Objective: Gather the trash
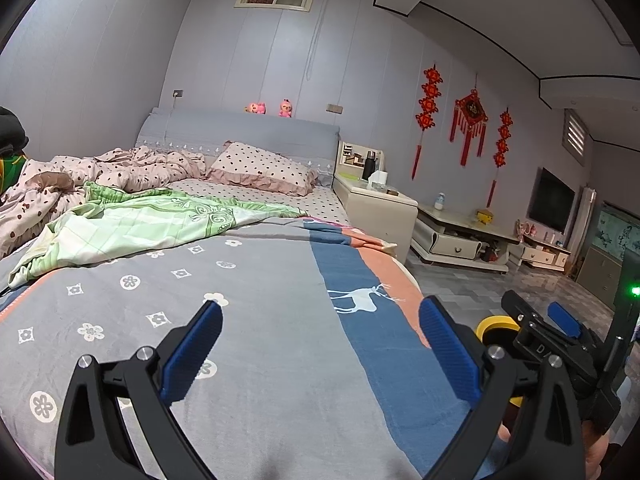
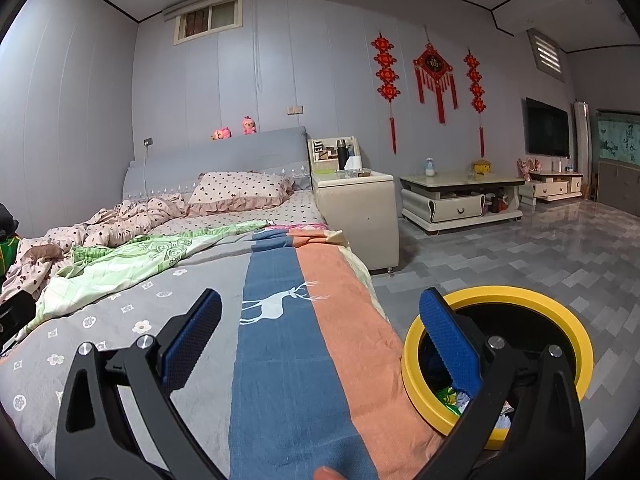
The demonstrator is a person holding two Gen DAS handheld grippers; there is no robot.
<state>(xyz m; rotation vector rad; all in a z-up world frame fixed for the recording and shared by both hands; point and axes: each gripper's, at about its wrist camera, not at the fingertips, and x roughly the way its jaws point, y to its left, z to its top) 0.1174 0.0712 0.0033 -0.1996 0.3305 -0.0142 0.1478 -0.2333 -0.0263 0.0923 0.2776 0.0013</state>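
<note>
Both claws, the left gripper (image 1: 320, 344) and right gripper (image 2: 320, 340), gape wide and empty above the bedspread (image 2: 280, 380), with the yellow-rimmed bin (image 2: 576, 336) under the right one's right finger, probably kept close to receive trash.

Each tool, the left tool (image 1: 320, 354) and the right tool (image 2: 320, 348), has two curved matte black arms studded with round silver screws, ending in flat fingers (image 1: 192, 354) faced with ribbed blue pads (image 2: 450, 344).
</note>
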